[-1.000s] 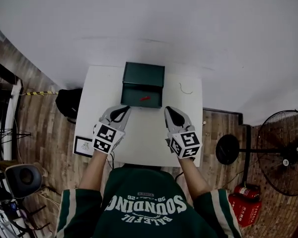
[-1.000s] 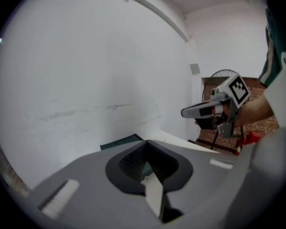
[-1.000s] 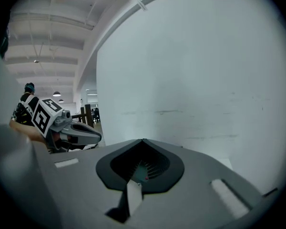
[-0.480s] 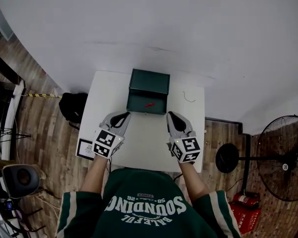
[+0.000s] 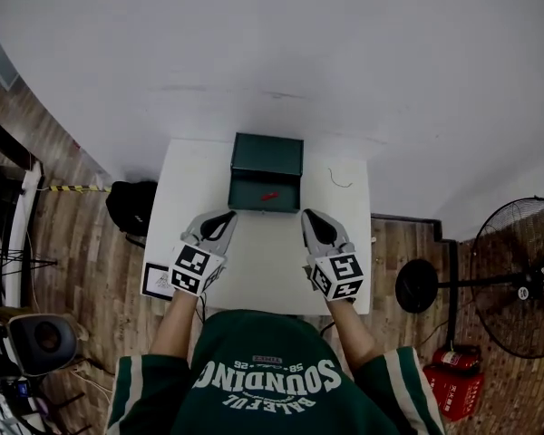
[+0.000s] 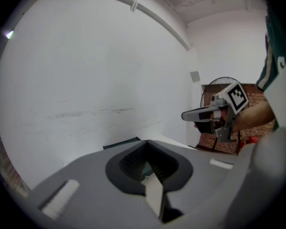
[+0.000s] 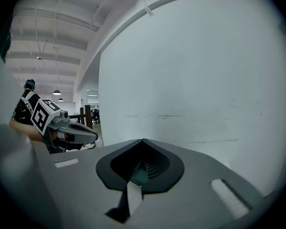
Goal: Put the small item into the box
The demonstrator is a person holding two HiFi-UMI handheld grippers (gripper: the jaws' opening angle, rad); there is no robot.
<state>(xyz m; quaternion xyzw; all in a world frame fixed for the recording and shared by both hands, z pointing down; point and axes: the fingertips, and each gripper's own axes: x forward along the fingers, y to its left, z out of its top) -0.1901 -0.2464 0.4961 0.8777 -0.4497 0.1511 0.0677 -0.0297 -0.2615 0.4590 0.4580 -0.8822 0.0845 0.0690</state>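
Observation:
A dark green box (image 5: 266, 157) stands open at the far middle of the white table (image 5: 263, 261), its lid raised toward the wall. A small red item (image 5: 268, 196) lies inside the box. My left gripper (image 5: 224, 217) hovers just in front of the box's left corner, shut with nothing in it. My right gripper (image 5: 306, 215) hovers in front of the right corner, also shut and empty. In the left gripper view the jaws (image 6: 145, 144) meet at a seam, and the right gripper (image 6: 214, 113) shows to the side. In the right gripper view the jaws (image 7: 142, 142) are likewise together.
A thin bit of wire (image 5: 341, 184) lies on the table right of the box. A marker card (image 5: 156, 281) sits at the table's left near corner. On the floor are a black bag (image 5: 131, 207), a standing fan (image 5: 517, 288) and a red extinguisher (image 5: 449, 379). A white wall stands behind.
The head view has shifted a little. Both grippers stay shut in front of the box, and the red item lies in the same place inside it.

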